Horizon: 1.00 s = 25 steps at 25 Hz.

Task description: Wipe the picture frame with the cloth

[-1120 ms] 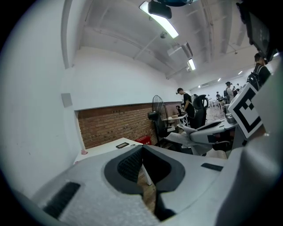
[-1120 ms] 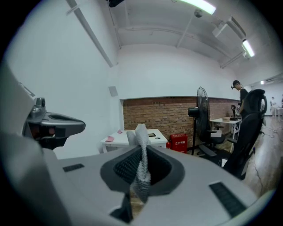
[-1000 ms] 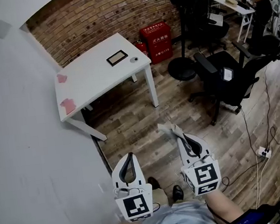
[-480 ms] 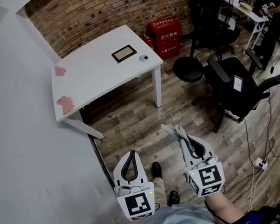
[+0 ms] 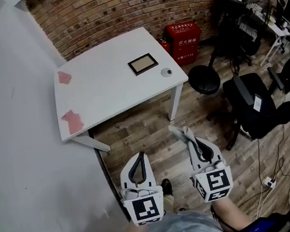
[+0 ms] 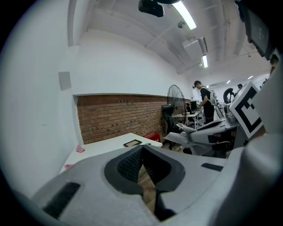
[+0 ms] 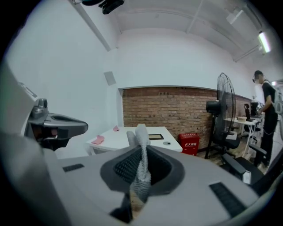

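Since a second ago the worktop (image 5: 105,86) has slid from the upper left towards the middle of my head view and looks larger. The picture frame (image 5: 143,64) on it now sits just above centre, and the black office chair (image 5: 253,107) has shifted out to the right edge. Both tools have kept their places at the bottom of the frame.

My left hand-held gripper (image 5: 138,158) shows at lower centre-left. In its own view the two dark pads meet at their tips with nothing between them.

My right hand-held gripper (image 5: 192,143) shows at lower centre-right. It is clamped on the cloth (image 5: 180,133), a pale grey knitted strip that runs up between the pads. The cloth's free end sticks out past the tips, towards the upper left of that gripper.

Both grippers hang over the wooden floor (image 5: 142,134), well apart from the worktop.

The picture frame lies flat near the worktop's far right part, dark-rimmed with a light brown middle. A small round object (image 5: 166,72) lies just beside it, towards the right corner. Two pink items are on the worktop's left side, one (image 5: 64,77) near the upper left corner and one (image 5: 72,120) near the lower left edge.

Behind the worktop runs a brick wall (image 5: 122,11). A red box (image 5: 183,35) stands on the floor against it, right of the worktop.
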Each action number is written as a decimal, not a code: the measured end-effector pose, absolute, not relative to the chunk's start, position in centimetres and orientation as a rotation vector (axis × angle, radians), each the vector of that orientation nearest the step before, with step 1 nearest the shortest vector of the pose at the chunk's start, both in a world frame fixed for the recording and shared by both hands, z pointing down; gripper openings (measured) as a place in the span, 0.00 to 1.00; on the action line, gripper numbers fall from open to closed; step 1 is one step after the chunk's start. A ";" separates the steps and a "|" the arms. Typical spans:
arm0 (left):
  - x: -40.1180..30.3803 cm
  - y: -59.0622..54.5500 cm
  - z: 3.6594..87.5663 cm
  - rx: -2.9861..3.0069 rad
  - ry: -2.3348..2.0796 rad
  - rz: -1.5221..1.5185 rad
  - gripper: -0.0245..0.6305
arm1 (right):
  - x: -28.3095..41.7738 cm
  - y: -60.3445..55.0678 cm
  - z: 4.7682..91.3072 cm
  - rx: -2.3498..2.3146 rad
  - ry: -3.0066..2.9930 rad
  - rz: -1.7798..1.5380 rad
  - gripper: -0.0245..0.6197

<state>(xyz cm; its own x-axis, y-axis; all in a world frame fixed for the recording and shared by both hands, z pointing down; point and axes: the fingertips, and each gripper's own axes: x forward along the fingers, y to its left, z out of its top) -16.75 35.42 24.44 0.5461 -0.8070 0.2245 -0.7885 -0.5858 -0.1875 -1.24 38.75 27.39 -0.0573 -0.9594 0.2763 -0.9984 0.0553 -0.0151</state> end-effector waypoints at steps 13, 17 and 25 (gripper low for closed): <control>-16.2 26.5 19.4 -2.665 1.347 -0.271 0.05 | -1.3 30.1 21.1 2.084 -2.144 0.102 0.09; -15.4 25.8 19.9 -2.662 1.337 -0.282 0.05 | -0.3 29.7 21.5 2.098 -2.135 0.109 0.09; -12.1 23.0 22.3 -2.682 1.324 -0.339 0.05 | 2.9 26.3 23.6 2.108 -2.126 0.165 0.09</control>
<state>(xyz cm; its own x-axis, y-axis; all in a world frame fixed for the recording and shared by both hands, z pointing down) -12.10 23.01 22.27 0.5898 -0.7950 0.1420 -0.7655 -0.6063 -0.2151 2.86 26.34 23.57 -0.0063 -0.9839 0.1785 -0.9997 0.0106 0.0230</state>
